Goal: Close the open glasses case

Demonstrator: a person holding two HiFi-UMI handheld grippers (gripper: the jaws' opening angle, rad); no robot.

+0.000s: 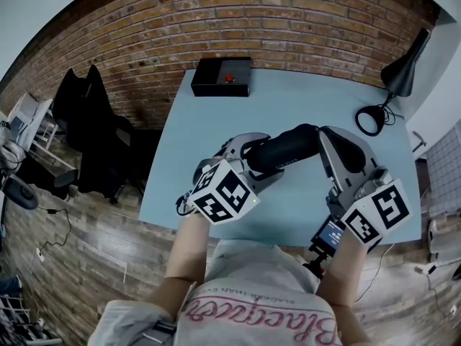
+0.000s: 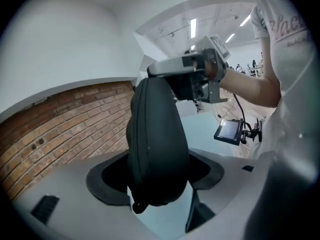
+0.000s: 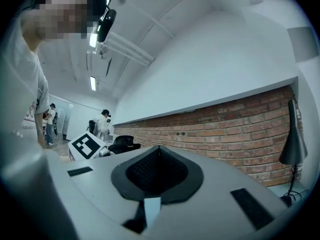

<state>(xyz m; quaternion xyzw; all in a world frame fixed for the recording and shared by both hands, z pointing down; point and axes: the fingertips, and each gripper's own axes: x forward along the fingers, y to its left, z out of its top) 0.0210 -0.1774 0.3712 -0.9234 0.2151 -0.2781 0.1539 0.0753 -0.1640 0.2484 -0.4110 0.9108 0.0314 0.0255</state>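
A black zip-up glasses case hangs above the light blue table, its two halves lying together along the zip seam. My left gripper is shut on the case's near end. In the left gripper view the case rises from between the pads, with a small pull loop at its lower end. My right gripper sits against the case's far end and shows behind it as well. In the right gripper view its jaws are shut with nothing between them.
A black box with a small red thing on it sits at the table's far left edge. A black desk lamp stands at the far right corner. Chairs draped in dark clothing stand left of the table, before the brick wall.
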